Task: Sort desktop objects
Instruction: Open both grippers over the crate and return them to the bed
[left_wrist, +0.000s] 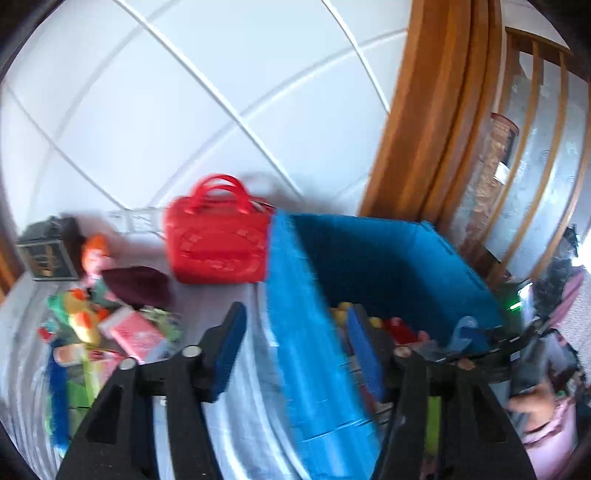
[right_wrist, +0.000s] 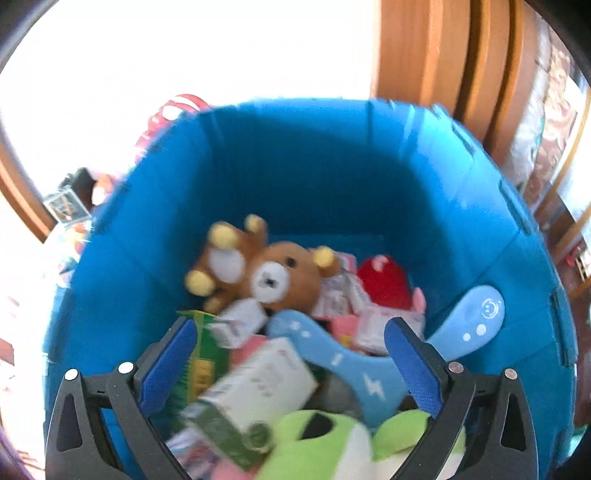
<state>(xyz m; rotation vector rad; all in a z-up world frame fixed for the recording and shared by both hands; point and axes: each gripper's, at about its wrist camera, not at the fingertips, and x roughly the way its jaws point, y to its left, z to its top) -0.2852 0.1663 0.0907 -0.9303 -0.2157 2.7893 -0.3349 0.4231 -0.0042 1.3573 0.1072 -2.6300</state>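
Observation:
A blue fabric bin stands on the table and also fills the right wrist view. It holds a brown teddy bear, a light blue massager, a white and green box, a green plush and small packets. My right gripper is open and empty above the bin's contents. My left gripper is open and empty, straddling the bin's left wall. A pile of toys and packets lies on the table to the left.
A red handbag stands behind the bin's left corner. A dark lantern box, a red-haired doll and a maroon pouch sit at the far left. A wooden frame rises at the back right.

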